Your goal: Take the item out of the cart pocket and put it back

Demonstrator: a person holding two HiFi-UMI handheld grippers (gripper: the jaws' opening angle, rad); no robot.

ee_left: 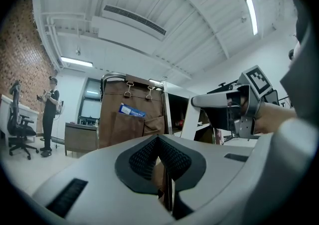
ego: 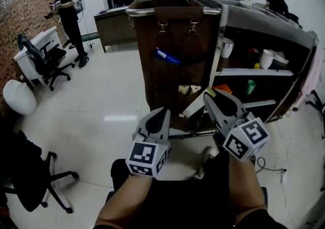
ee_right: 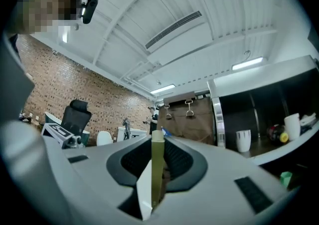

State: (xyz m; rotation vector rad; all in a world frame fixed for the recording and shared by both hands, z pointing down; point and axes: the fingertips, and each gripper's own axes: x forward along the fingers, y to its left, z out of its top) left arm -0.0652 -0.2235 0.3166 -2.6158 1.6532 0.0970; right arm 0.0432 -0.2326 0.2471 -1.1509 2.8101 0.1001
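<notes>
A tall cart [ego: 264,22] stands on pale floor tiles. Its open shelves hold a white cup [ego: 227,47], a white roll [ego: 266,59] and a small green container [ego: 251,87]. A brown fabric organiser [ego: 177,35] hangs from 2 clips on the cart's end. Its upper pocket holds a blue packet [ego: 166,56], and a lower pocket shows pale items [ego: 189,89]. The right gripper [ee_right: 157,141] pinches a flat olive-and-white box [ee_right: 156,169] in the air, close to the lower pockets. The left gripper [ee_left: 159,141] has its jaws pressed together on nothing.

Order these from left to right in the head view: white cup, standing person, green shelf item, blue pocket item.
standing person → blue pocket item → white cup → green shelf item
</notes>
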